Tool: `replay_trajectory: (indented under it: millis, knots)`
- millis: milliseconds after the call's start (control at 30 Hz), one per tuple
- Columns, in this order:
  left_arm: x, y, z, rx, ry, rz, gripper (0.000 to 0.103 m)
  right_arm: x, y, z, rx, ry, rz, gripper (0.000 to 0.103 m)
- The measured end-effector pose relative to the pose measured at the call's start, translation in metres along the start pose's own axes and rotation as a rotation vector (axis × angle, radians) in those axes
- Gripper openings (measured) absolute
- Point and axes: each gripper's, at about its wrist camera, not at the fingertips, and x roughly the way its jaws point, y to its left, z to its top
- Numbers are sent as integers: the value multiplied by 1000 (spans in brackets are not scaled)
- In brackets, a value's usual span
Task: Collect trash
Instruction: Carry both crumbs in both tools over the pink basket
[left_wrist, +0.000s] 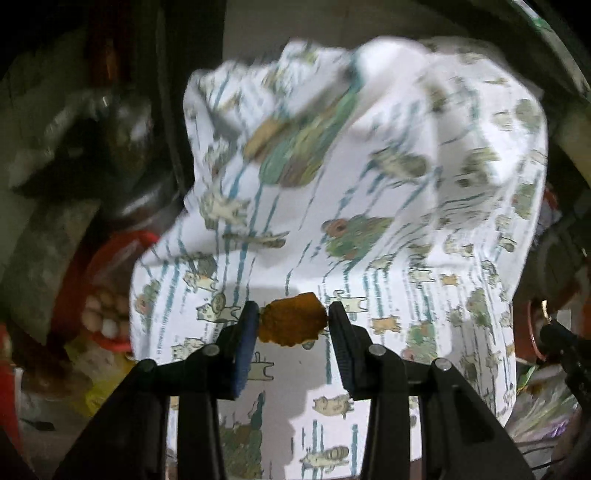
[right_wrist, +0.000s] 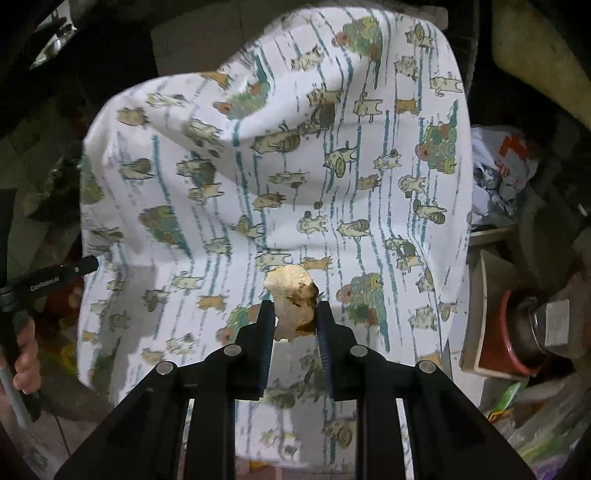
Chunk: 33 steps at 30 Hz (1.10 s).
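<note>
My left gripper (left_wrist: 291, 319) is shut on a small orange-brown scrap (left_wrist: 291, 323), held between both pads above a white cloth printed with cats and blue stripes (left_wrist: 369, 192). My right gripper (right_wrist: 295, 314) is shut on a pale, crumpled scrap with brown stains (right_wrist: 291, 301), also above the same printed cloth (right_wrist: 277, 166). The left gripper's handle and the hand that holds it (right_wrist: 22, 295) show at the left edge of the right wrist view.
Dark clutter surrounds the cloth. A red-rimmed bowl with round pale things (left_wrist: 107, 295) is at the left. A red pot (right_wrist: 517, 332), crumpled plastic bags (right_wrist: 498, 173) and green wrappers (right_wrist: 506, 402) are at the right. The left view is motion-blurred.
</note>
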Motion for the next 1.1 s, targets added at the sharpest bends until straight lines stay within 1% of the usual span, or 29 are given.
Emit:
replay_trajectory:
  millis: [33,67,200,333,367,433,533,567,600,633,667,700,733,800,833,900,967,1000,1033,1067,1100]
  knots:
    - [-4,7,-2,5,-9,-3,37,-10,3,-3,-7,-1,1,24]
    - [-18,5,-6,14,-25,-11,37,-19,5,-6,-14,-12,-4,24]
    - [-53,-7,-16,37,-53,-19,37,-59,11,-14,-17,-75,1,24]
    - [-84,-14,-38,38,-53,-50,37,-99,20,-25,2,-113,63,24]
    - [-92,-15,-44,40,-62,-68,37,-106,22,-28,5,-121,75,24]
    - [-106,-18,-56,50,-81,-76,37,-124,28,-37,9,-131,114,24]
    - [-122,-22,-73,52,-97,-96,37,-146,37,-50,13,-132,146,24]
    - [-127,-23,-79,50,-98,-100,37,-152,39,-54,19,-130,149,24]
    - [-131,-24,-83,48,-100,-101,37,-159,42,-58,32,-130,131,24]
    - [-134,-24,-86,44,-103,-100,37,-169,47,-62,40,-152,87,24]
    - [-136,-26,-90,41,-104,-99,37,-178,52,-66,28,-183,66,24]
    - [-136,-28,-93,41,-101,-101,37,-188,59,-70,3,-212,67,24]
    - [-135,-29,-95,41,-98,-102,37,-193,65,-73,-8,-215,95,24]
    - [-129,-31,-101,33,-77,-99,37,-187,68,-75,22,-172,167,24]
    - [-127,-31,-104,34,-68,-101,37,-179,67,-77,49,-144,181,24]
    - [-116,-32,-113,39,-42,-85,37,-163,68,-83,61,-115,181,24]
    - [-99,-29,-124,35,-4,-76,37,-136,68,-91,57,-71,150,24]
    - [-91,-27,-128,28,15,-79,37,-120,67,-95,60,-36,163,24]
    - [-81,-25,-134,23,38,-82,37,-103,65,-100,72,13,152,24]
    - [-69,-24,-139,21,56,-78,37,-91,65,-105,80,45,131,24]
    - [-61,-22,-144,19,69,-65,37,-80,64,-109,86,66,130,24]
